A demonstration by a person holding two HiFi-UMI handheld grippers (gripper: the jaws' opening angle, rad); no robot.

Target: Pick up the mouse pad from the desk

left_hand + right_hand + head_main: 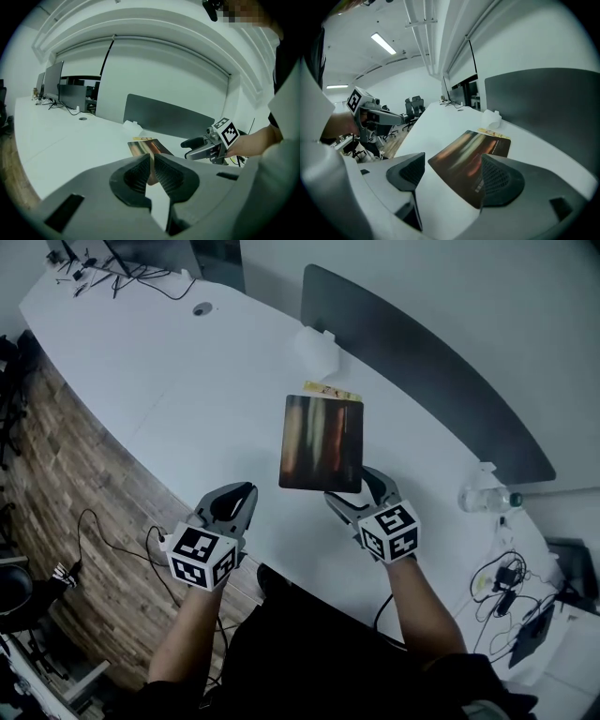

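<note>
Down-left of the mouse pad (322, 443), out by the near rim of the white desk (187, 381): left gripper (242, 495), tongs pressed almost together with only a sliver of gap, pinching nothing. Points toward the pad's near-left corner, clearly apart from it. On to the mouse pad itself: lies flat on the desk, dark with streaks of orange and green, not lifted. Peeking out from its far edge, a yellow card (331, 391); beyond that, a small white container (317, 351), and behind it a dark curved partition (422, 371). At the pad's near-right corner: right gripper (352, 488), tongs spread wide, one jaw over the pad's near edge, the other off to the side over bare desk, nothing pinched. Hard to call whether that jaw touches the pad. Well right of the pad, near the partition's end, a clear bottle (483, 498) on its side.
</note>
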